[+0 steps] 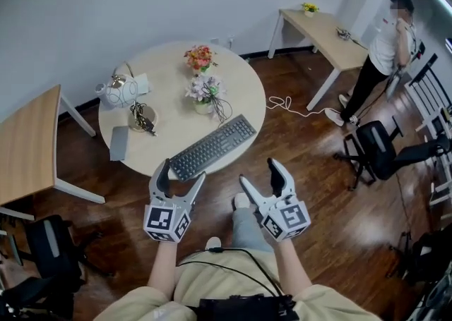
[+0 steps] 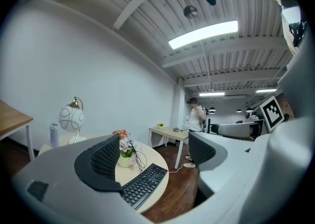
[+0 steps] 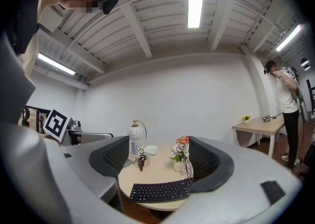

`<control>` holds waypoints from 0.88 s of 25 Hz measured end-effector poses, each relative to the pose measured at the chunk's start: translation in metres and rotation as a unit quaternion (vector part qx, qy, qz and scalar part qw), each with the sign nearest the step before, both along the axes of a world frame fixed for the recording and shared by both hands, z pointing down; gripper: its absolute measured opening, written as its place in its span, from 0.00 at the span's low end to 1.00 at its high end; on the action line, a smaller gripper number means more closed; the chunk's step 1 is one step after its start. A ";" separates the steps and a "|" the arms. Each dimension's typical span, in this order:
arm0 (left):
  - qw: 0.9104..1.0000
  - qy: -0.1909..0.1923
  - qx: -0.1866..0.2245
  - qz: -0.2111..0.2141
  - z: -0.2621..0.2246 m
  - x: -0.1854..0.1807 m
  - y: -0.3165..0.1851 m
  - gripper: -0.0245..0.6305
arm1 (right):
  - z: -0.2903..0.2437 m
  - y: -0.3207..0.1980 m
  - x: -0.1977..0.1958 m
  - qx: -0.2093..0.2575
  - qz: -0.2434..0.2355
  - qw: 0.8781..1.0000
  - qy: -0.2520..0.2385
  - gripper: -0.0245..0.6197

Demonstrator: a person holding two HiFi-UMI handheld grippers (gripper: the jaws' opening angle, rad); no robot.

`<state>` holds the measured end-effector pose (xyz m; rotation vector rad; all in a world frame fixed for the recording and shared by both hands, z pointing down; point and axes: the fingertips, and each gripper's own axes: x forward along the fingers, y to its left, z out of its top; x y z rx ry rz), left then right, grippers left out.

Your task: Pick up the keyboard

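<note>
A dark keyboard [image 1: 213,147] lies slantwise along the near edge of the round pale table [image 1: 169,87]. It also shows between the jaws in the left gripper view as the keyboard [image 2: 144,184] and in the right gripper view as the keyboard [image 3: 160,191]. My left gripper [image 1: 181,176] hangs open just short of the table's near edge, holding nothing. My right gripper [image 1: 260,173] is open too, a little right of the keyboard's near end and over the floor.
On the table stand two small flower pots [image 1: 204,94], a white lamp [image 1: 119,91], a grey pad [image 1: 119,142] and a cable bundle [image 1: 143,119]. Desks flank it at left [image 1: 25,147] and back right [image 1: 328,36], where a person [image 1: 378,55] stands. Office chairs [image 1: 378,149] sit right.
</note>
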<state>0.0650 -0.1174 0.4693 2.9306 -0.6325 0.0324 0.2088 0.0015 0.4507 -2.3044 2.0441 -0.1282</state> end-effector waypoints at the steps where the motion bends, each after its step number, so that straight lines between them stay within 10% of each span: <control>1: 1.000 -0.003 -0.002 -0.007 0.004 0.002 -0.007 0.67 | 0.003 -0.011 0.004 -0.001 -0.008 1.000 -0.002 0.64; 15: 0.985 -0.035 -0.002 -0.171 0.014 0.052 -0.123 0.67 | 0.027 -0.196 0.086 -0.016 -0.193 0.981 -0.026 0.64; 22: 0.968 -0.062 -0.076 -0.230 0.046 0.067 -0.149 0.67 | 0.075 -0.236 0.150 -0.072 -0.261 0.961 -0.063 0.64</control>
